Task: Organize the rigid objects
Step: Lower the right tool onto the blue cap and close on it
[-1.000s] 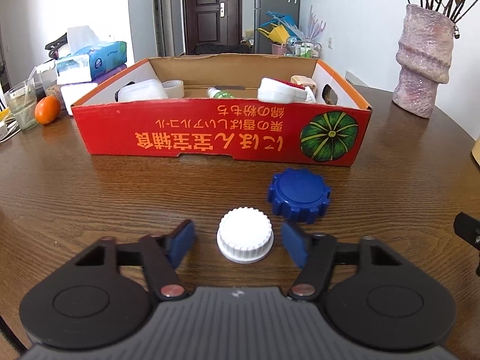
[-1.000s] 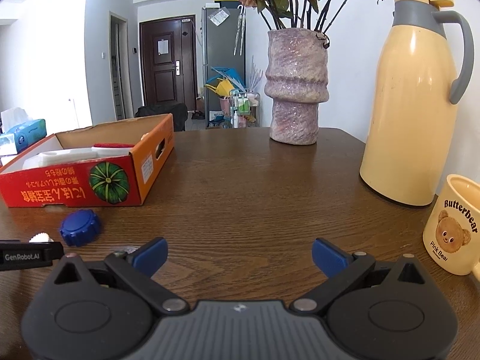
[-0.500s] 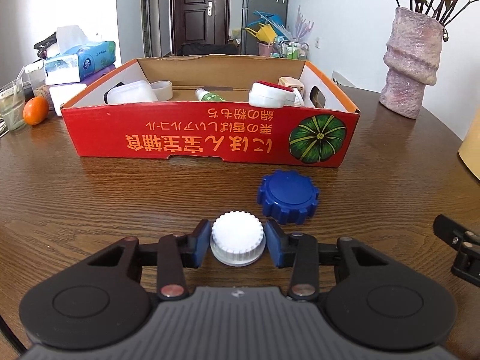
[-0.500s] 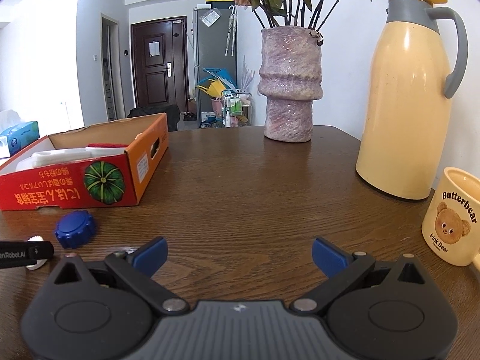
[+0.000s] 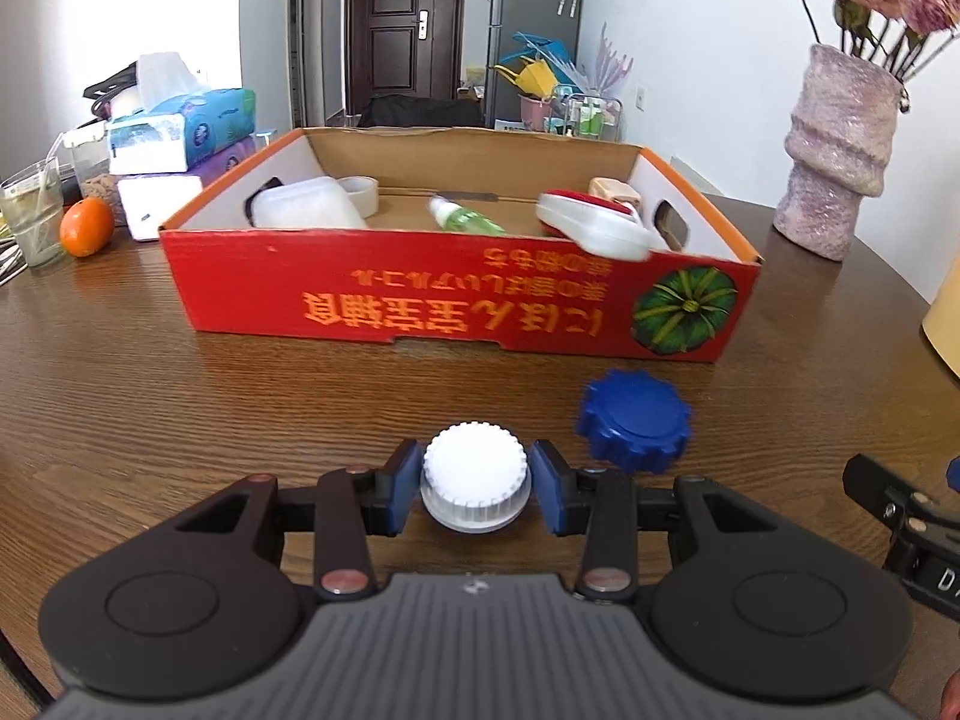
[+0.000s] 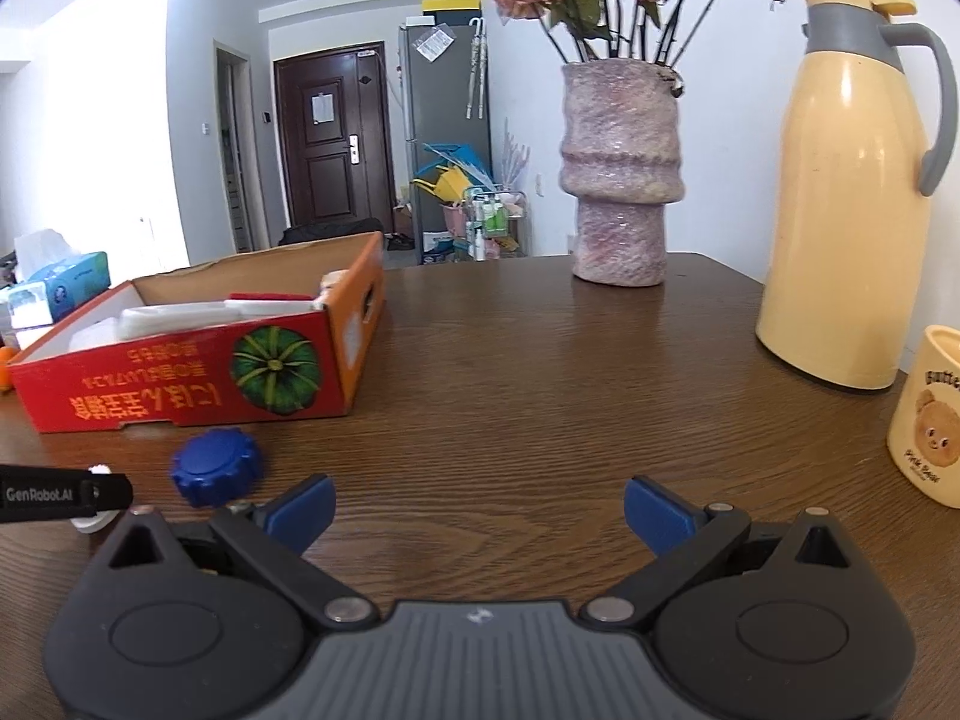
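Note:
My left gripper is shut on a white ribbed cap and holds it just above the wooden table. A blue scalloped cap lies on the table to its right; it also shows in the right wrist view. A red cardboard box stands behind them, with white containers, a tape roll and a small green bottle inside. My right gripper is open and empty, low over bare table to the right of the blue cap.
A pink vase of dried roses stands at the back right. A yellow thermos and a bear mug stand at the far right. Tissue boxes, an orange and a glass are at the left.
My left gripper closed on the white cap and lifted it a little off the table. The box view shifted as the gripper rose. My right gripper stayed open and drifted slightly.

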Demonstrator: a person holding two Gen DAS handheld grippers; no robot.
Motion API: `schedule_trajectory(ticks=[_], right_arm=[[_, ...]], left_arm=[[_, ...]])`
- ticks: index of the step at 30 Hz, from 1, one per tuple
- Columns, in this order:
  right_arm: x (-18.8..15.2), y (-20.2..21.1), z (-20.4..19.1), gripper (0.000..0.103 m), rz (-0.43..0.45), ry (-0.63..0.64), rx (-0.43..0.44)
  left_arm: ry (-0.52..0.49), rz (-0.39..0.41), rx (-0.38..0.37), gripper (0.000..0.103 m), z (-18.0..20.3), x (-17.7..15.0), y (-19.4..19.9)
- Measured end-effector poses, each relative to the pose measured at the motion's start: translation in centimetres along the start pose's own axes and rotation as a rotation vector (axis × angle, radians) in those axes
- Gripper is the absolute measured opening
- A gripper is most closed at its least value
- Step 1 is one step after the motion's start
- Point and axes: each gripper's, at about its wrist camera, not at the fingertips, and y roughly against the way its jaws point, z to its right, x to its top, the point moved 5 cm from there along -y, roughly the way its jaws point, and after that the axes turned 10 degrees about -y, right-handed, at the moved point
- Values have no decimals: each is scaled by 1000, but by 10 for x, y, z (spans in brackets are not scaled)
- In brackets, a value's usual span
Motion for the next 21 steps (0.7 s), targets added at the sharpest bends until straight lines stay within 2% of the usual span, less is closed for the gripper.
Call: schedule_trajectory(ticks=[14, 21], right_arm=[[-12, -15, -58, 102, -51, 24, 51], [-17, -30, -92, 99, -93, 42, 68]], left_arm=[[35, 20, 27, 41, -63, 5, 0], [51, 22, 50, 41, -93, 6, -3]])
